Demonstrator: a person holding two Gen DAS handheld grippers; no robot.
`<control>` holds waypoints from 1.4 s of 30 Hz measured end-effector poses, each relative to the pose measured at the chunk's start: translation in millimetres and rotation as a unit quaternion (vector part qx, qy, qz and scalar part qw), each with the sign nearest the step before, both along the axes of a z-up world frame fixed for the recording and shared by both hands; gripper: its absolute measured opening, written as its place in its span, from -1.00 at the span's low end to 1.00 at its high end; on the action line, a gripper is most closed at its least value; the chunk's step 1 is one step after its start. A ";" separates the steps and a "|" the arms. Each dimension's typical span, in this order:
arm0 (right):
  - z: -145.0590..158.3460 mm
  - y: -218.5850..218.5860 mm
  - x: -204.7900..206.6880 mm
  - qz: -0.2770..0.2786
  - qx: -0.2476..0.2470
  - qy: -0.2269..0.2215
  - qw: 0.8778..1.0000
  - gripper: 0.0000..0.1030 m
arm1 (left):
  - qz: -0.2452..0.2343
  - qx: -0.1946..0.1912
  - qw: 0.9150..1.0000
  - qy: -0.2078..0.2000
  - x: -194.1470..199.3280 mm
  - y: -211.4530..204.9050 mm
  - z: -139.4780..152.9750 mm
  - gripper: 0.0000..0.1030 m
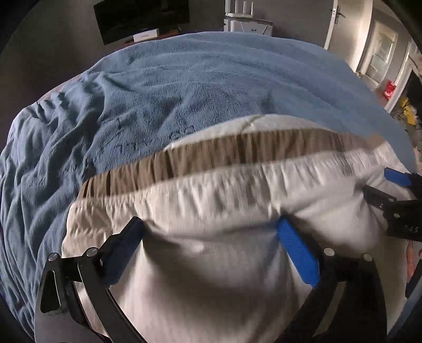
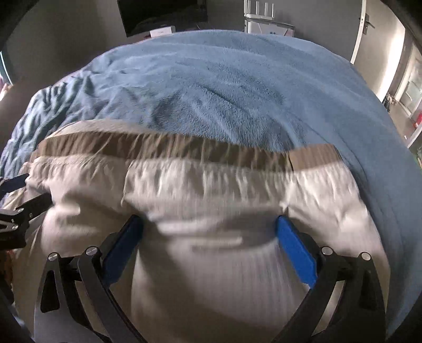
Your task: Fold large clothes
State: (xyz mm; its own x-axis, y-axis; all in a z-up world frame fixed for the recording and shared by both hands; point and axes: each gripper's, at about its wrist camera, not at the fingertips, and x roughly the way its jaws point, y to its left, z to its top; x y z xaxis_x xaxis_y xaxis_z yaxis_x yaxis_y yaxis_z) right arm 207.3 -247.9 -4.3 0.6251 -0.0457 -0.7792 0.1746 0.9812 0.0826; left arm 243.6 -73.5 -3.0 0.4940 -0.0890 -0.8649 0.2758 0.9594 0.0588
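A large white garment [image 1: 216, 195] with a gathered waistband and a brown band [image 1: 211, 155] along its far edge lies on the bed; it is blurred in both views. My left gripper [image 1: 210, 223] hangs over it with blue-padded fingers spread wide and nothing pinched between them. In the right wrist view the same garment [image 2: 211, 190] and brown band [image 2: 163, 150] fill the lower half. My right gripper [image 2: 209, 221] stands open above the cloth. Each gripper shows in the other's view: the right gripper [image 1: 382, 183] at the right edge, the left gripper [image 2: 29, 191] at the left edge.
A blue fleece blanket [image 1: 184, 87] covers the bed, wrinkled on the left side. Beyond the bed stand a dark screen [image 1: 139, 18] and a white cabinet with a router [image 1: 245, 23]. A door [image 2: 364, 31] and hallway lie at the right.
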 end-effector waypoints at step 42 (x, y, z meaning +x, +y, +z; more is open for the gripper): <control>-9.8 -80.1 -42.1 -0.078 0.088 -0.072 0.991 0.57 | 0.066 -0.151 0.986 -0.034 -6.9 75.7 5.9 0.87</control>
